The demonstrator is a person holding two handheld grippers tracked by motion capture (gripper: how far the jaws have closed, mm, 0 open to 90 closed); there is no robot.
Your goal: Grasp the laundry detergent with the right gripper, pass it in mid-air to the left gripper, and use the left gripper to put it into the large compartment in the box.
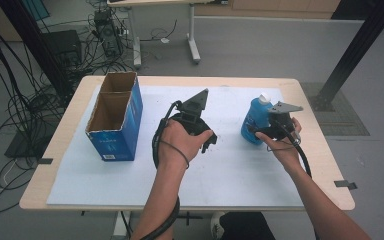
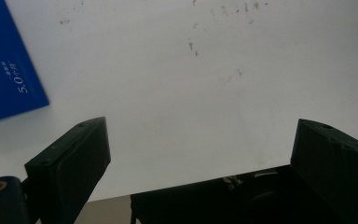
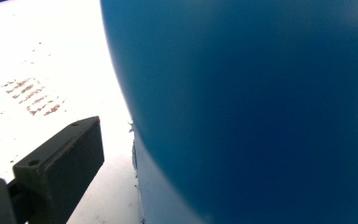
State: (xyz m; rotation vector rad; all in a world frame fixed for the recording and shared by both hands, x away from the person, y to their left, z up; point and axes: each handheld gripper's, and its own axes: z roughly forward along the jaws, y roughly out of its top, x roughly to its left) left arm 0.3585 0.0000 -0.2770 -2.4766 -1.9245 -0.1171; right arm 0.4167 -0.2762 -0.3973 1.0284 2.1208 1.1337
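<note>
Right gripper reaches the blue bottle, jaws apart, grip not yet closed. Left gripper idle, jaws spread, empty. Box unfilled; lift and placing remain.

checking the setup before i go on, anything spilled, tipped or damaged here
Nothing spilled or tipped. The blue bottle stands upright by the right gripper, and the open blue carton stands upright. The white mat shows only small dark specks and scuff marks.

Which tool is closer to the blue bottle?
Right. The right tool is right up against the blue bottle; the left tool hangs open over the white mat's middle, well apart from it.
</note>
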